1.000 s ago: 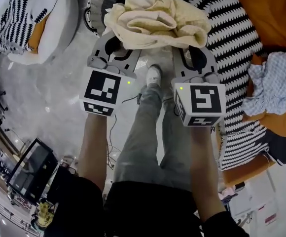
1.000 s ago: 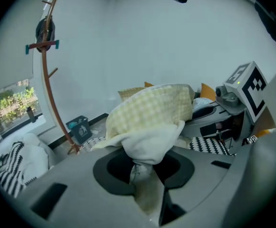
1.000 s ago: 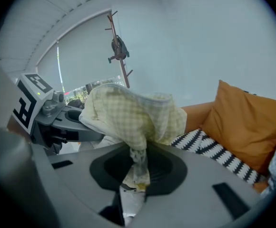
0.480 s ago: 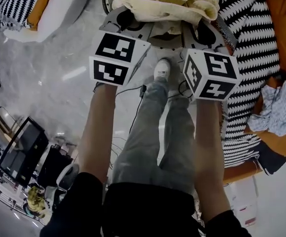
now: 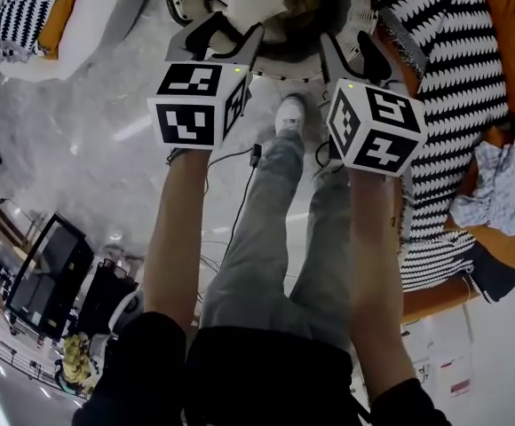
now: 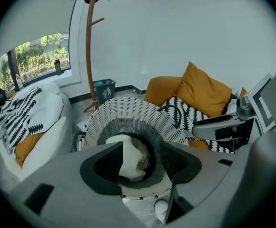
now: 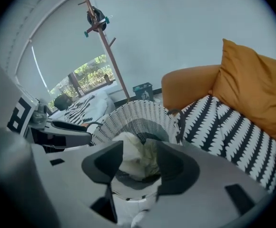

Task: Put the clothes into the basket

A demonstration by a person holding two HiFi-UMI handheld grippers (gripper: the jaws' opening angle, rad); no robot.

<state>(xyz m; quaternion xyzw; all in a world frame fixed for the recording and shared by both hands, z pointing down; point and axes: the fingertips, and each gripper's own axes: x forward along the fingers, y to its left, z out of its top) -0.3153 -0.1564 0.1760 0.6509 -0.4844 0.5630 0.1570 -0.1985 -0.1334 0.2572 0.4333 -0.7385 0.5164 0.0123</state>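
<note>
An orange sofa [image 5: 506, 43] under a black-and-white throw [image 5: 453, 69] fills the right side, and open marble floor [image 5: 89, 149] spreads left. The white wicker basket [image 6: 128, 110] stands far, its rim just beside the throw. The cream clothes [image 6: 128, 158] lie loose inside it. A blue checked cloth [image 5: 506, 185] rests on the sofa. The left gripper [image 5: 225, 35] and right gripper [image 5: 351, 51] hang over the near rim. Their fingers have just been opening, and the clothes show between them, unpressed.

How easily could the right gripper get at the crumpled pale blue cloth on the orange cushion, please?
Probably easily. The right gripper has just been opening its jaws and grips nothing; the pale blue cloth lies uncovered to its right, with only the flat zigzag throw between them.
</note>
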